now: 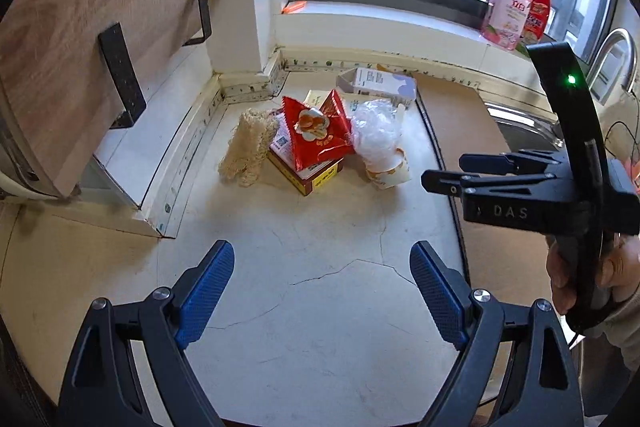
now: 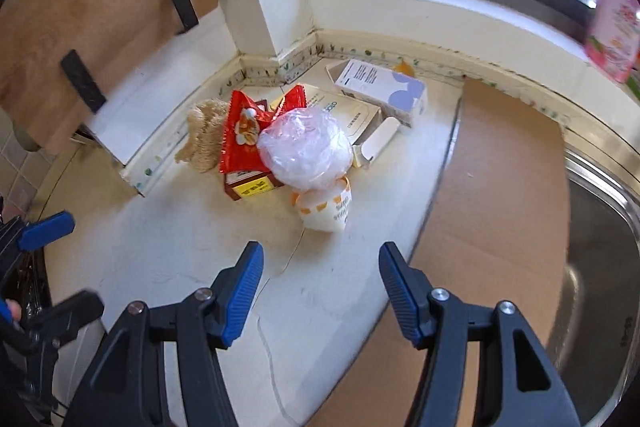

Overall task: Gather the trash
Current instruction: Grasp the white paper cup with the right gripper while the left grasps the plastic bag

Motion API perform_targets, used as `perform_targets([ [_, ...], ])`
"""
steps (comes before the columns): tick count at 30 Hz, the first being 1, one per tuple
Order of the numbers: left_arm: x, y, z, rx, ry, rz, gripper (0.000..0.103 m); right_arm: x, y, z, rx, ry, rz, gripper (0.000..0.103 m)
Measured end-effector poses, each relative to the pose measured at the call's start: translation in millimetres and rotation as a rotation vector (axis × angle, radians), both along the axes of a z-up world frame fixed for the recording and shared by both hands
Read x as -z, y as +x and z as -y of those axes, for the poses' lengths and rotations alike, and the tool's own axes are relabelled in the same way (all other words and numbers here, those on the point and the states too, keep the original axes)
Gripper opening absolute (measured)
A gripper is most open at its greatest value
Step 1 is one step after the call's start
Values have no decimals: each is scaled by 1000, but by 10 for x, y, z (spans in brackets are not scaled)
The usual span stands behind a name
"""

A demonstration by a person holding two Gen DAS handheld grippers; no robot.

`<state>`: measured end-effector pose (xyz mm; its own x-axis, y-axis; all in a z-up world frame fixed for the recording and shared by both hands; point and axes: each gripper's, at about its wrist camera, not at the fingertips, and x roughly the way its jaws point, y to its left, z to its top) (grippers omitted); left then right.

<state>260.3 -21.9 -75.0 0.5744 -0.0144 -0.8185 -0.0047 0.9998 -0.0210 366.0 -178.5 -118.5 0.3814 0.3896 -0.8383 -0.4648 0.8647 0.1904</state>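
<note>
A heap of trash lies in the counter corner. It holds a red snack bag (image 1: 316, 131) (image 2: 244, 135), a crumpled clear plastic bag (image 1: 376, 131) (image 2: 306, 147), a tipped paper cup (image 1: 390, 173) (image 2: 326, 207), a red-yellow box (image 1: 308, 175) (image 2: 250, 187), a tan loofah (image 1: 248, 147) (image 2: 202, 139) and a white-purple carton (image 1: 380, 85) (image 2: 384, 87). My left gripper (image 1: 322, 291) is open and empty, short of the heap. My right gripper (image 2: 320, 287) is open and empty, just before the cup; it also shows in the left wrist view (image 1: 444, 173).
A brown board (image 2: 492, 187) covers the counter beside a steel sink (image 2: 600, 267). A faucet (image 1: 612, 59) and two cleaner bottles (image 1: 516, 7) stand by the window sill. A wooden shelf (image 1: 80, 39) on black brackets hangs at the left. The counter top (image 1: 320, 235) is cracked.
</note>
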Motion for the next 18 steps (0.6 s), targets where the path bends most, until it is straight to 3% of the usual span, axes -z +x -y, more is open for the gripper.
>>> perform_targets([
  [7,235,178,-46,-77,27,-71,88,340,364,-293,-89,-16,-60,60],
  [12,261,335,-22,-95,42,-77,88,537,526,-440,-103,-45,-89,59],
  [14,247,404,-5,-94,41,-76,88,578,558,-454,-109,-32,-97,48],
  [18,232,538,88,-73,46,-71,88,568,538,-439,-145,-27,-82,48],
])
